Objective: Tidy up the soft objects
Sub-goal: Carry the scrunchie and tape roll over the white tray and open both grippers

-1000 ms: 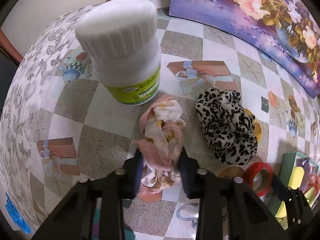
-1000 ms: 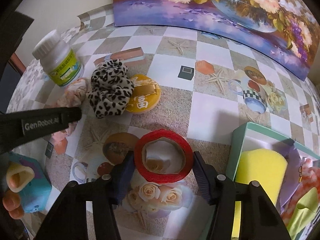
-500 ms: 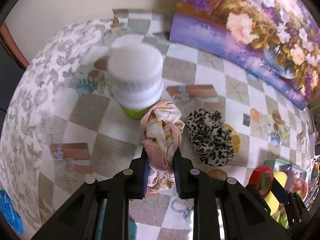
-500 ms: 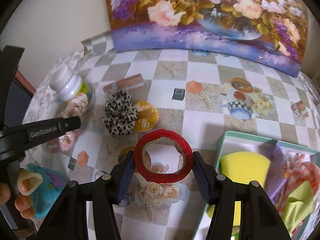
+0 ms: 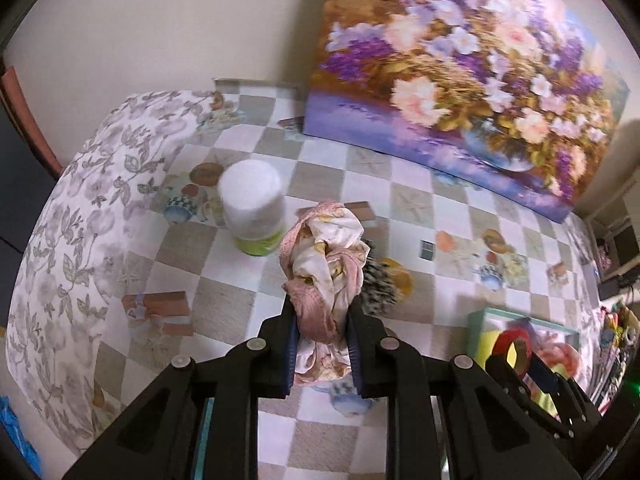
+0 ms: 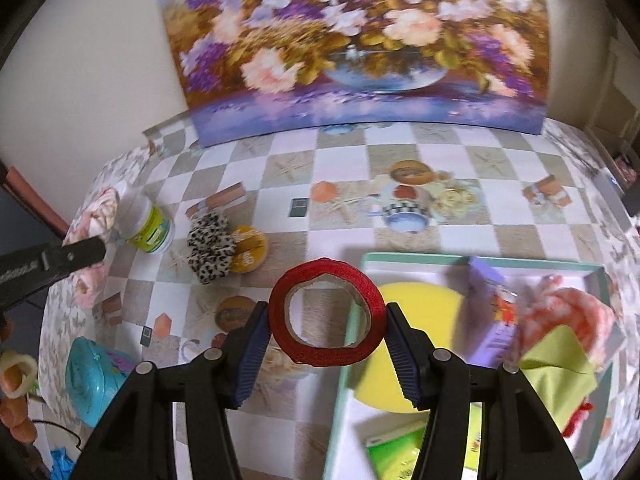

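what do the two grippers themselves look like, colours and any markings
Both the left gripper and right gripper are matte black angular frames with silver round bolts. Their fingers carry ribbed dark-blue pads. Blurred white lettering marks the left gripper's side in the right wrist view. No cables or sleeves visible.

The scrunchie [image 5: 320, 268] is soft crumpled cloth, pink and cream, slightly silky. The tape roll [image 6: 326, 318] has a matt red outside and a paper-like core. The bottle [image 5: 253, 207] is smooth white plastic. Beside the bottle, the leopard scrunchie [image 6: 211, 249] looks plush. The tablecloth [image 6: 472, 184] is smooth with a faint sheen.
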{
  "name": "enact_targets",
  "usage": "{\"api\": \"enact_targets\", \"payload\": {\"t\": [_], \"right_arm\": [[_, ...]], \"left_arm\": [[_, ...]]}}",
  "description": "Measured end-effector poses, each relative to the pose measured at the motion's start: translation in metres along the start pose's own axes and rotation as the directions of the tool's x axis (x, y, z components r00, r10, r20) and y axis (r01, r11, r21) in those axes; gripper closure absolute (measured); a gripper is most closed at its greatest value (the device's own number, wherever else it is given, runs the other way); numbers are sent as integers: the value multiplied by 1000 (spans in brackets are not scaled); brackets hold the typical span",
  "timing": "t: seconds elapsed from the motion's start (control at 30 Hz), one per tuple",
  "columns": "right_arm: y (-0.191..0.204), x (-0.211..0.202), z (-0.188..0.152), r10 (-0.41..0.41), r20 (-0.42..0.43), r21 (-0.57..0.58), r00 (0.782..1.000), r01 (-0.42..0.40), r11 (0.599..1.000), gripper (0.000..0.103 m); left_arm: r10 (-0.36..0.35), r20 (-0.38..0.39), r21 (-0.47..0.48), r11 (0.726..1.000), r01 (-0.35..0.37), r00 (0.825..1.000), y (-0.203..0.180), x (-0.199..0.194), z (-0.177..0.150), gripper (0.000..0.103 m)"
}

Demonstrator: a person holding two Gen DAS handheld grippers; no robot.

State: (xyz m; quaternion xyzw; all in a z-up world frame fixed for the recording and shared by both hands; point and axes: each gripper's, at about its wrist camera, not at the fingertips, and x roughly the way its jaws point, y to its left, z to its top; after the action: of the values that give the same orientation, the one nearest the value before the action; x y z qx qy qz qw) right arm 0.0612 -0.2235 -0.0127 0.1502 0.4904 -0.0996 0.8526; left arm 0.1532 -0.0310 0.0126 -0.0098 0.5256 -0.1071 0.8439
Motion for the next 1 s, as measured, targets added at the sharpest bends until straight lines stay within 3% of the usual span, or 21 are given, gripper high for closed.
{"api": "enact_targets", "payload": {"t": [0.47,0.73,1.0], "right_arm": [[-78,-33,-7,-86,26,127,996,82,989,43],[-138,-28,-20,-118,-38,243,992,124,962,43],[-164,-22,-30,-131,-84,268,988,149,952,43]], "left_arm": [[-88,-32,174,980,93,996,-89,-10,-32,80],[-138,-129,290,942,171,982,-152,13,-58,80],[-142,-209,377,901,214,968,-200,32,-88,80]]}}
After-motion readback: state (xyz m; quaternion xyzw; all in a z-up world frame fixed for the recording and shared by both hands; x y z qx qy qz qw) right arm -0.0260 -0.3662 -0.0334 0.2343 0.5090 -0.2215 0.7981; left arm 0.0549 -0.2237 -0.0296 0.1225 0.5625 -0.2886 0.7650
